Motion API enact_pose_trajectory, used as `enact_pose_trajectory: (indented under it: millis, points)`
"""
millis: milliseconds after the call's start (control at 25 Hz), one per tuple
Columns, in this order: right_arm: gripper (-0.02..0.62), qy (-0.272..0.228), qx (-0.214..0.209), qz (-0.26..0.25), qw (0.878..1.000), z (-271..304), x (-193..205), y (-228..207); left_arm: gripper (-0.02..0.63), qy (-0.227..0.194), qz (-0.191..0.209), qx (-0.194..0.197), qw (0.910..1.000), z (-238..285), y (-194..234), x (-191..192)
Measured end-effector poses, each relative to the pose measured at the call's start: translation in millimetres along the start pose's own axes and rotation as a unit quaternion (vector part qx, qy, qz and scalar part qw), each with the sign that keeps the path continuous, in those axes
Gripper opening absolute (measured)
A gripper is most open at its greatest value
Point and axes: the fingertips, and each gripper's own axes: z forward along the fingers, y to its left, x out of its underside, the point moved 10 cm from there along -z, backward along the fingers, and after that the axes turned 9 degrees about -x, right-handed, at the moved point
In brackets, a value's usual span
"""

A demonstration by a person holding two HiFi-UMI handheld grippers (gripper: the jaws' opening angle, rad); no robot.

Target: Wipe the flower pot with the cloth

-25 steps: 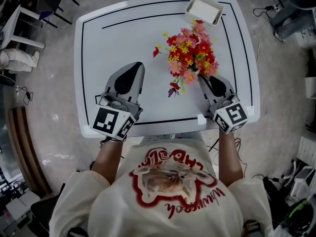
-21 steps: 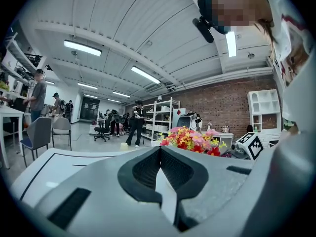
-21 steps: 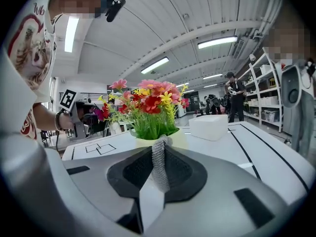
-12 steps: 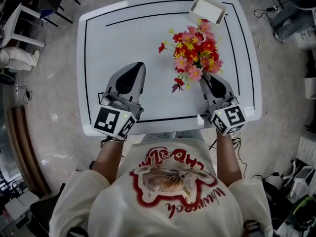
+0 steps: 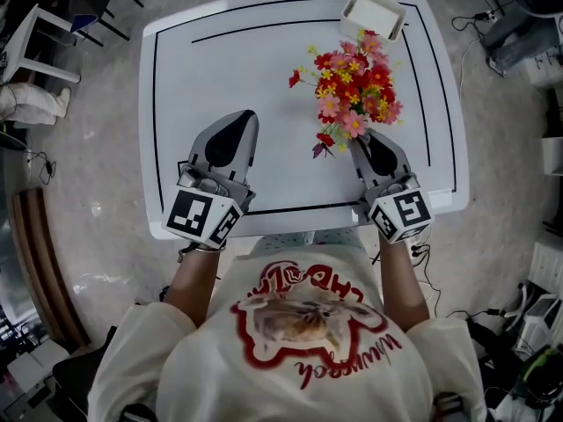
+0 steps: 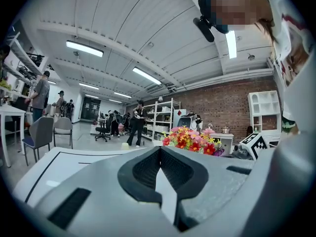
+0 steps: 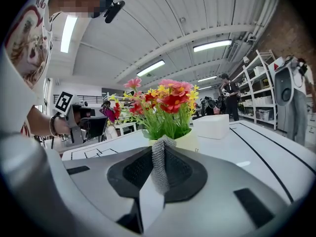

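Note:
A pale yellow flower pot (image 7: pixel 191 141) holding red, pink and yellow flowers (image 5: pixel 354 86) stands on the white table (image 5: pixel 229 69) at the right. My right gripper (image 5: pixel 356 141) points at its near side, shut on a strip of grey knitted cloth (image 7: pixel 159 164) whose top end lies right at the pot. From the head view the blooms hide both pot and cloth. My left gripper (image 5: pixel 239 117) rests shut and empty on the table, well to the left of the flowers (image 6: pixel 190 138).
A white rectangular box (image 5: pixel 374 13) sits at the table's far right corner, just behind the flowers. Black lines frame the tabletop. The table's front edge lies right under both gripper bodies. People, chairs and shelves stand in the room beyond.
The flower bunch now sits a little farther up the table, nearer the white box, and my right gripper has followed it and turned slightly. The left gripper has stayed put.

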Motion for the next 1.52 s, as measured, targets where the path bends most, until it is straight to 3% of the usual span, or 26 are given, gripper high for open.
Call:
enact_pose_trajectory:
  millis: [1120,1520]
  points:
    - [0.057,-0.004,-0.032,0.004,0.999,38,-4,25,0.003,0.008,0.002,-0.009,0.9999,-17,6,4]
    - [0.057,0.002,-0.088,-0.001,0.996,12,-19,47,0.003,0.005,0.011,0.009,0.9999,-16,3,2]
